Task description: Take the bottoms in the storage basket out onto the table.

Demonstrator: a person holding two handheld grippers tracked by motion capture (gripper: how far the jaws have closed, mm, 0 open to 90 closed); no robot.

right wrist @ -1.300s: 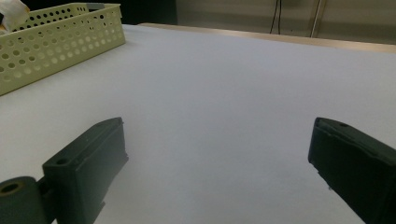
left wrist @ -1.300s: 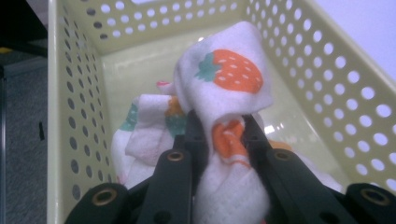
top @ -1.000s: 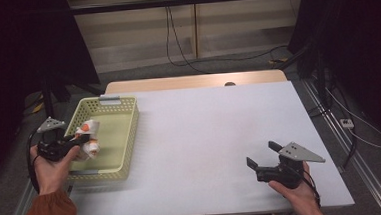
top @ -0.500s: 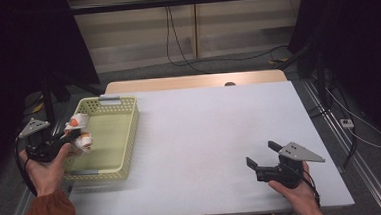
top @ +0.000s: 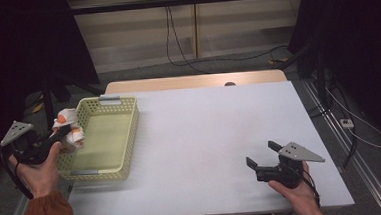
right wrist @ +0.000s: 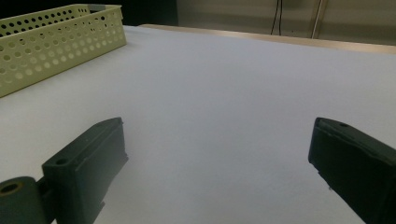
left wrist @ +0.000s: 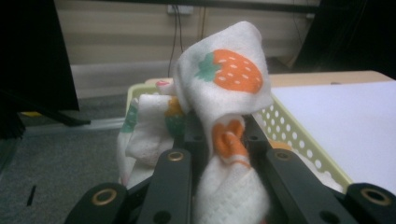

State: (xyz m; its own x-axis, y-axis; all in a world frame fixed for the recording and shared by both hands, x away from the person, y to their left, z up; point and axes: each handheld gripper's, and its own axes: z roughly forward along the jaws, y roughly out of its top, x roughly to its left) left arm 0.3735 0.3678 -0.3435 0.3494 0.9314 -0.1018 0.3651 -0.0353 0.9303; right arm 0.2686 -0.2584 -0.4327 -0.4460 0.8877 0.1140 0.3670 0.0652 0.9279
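White waffle-weave cloth printed with strawberries point(top: 68, 129) hangs bunched in the left gripper point(top: 64, 133), whose jaws are clamped on a fold of it; in the left gripper view the cloth point(left wrist: 219, 116) rises between the two black jaws and droops over them. The person holds it lifted at the outer, left side of the yellow basket point(top: 130, 136), above that wall and partly past the table's left edge, so it is clear of the basket floor. Judged from this, the work looks like taking the cloth out of the basket: the pick-up and lift are done, while carrying it somewhere and setting it down are left. The basket's inside looks bare, though its near-left corner is hidden behind the hand.

To the right of the basket, the white table top point(top: 215, 136) lies open and uncluttered across its whole width, giving plenty of room to lay the cloth flat. The basket's perforated right wall is the one edge that a dangling corner could catch on if the cloth were carried across low.

At the far right, the right gripper point(top: 261, 154) rests near the table's front edge, jaws spread wide and holding nothing, well apart from basket and cloth.
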